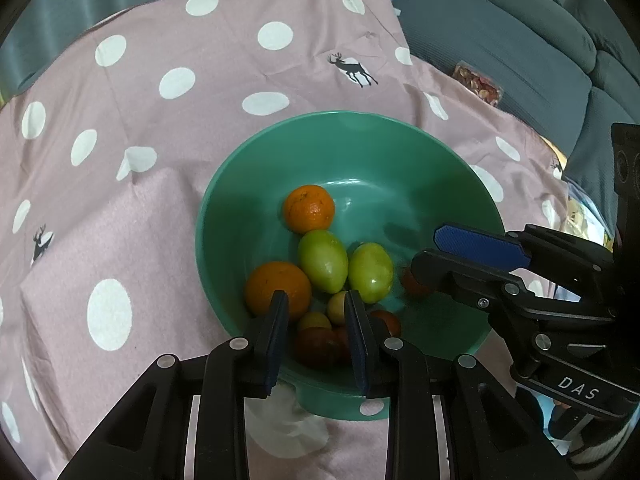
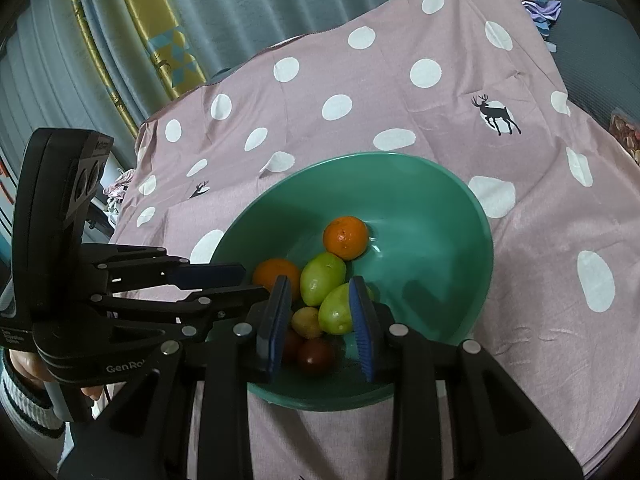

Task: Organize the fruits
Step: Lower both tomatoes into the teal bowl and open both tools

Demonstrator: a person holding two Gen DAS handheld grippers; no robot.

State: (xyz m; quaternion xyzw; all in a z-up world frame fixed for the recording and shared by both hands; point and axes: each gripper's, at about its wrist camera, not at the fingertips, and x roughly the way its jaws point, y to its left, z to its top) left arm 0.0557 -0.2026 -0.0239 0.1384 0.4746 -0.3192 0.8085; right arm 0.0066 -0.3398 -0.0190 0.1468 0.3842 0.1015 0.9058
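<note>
Both black two-finger grippers, left (image 1: 316, 336) and right (image 2: 320, 320), wide, empty, lower frame; crowding green plastic bowl (image 1: 360, 136) risks collision, bruised fruit.

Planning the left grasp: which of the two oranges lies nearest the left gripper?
The round orange behind the left gripper fingertip; the other orange sits farther back.

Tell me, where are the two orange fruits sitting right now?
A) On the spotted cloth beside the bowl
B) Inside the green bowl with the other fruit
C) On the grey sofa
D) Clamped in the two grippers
B: both oranges lie inside the green bowl, next to the two green fruits, and neither open gripper, left or right, holds anything.
</note>
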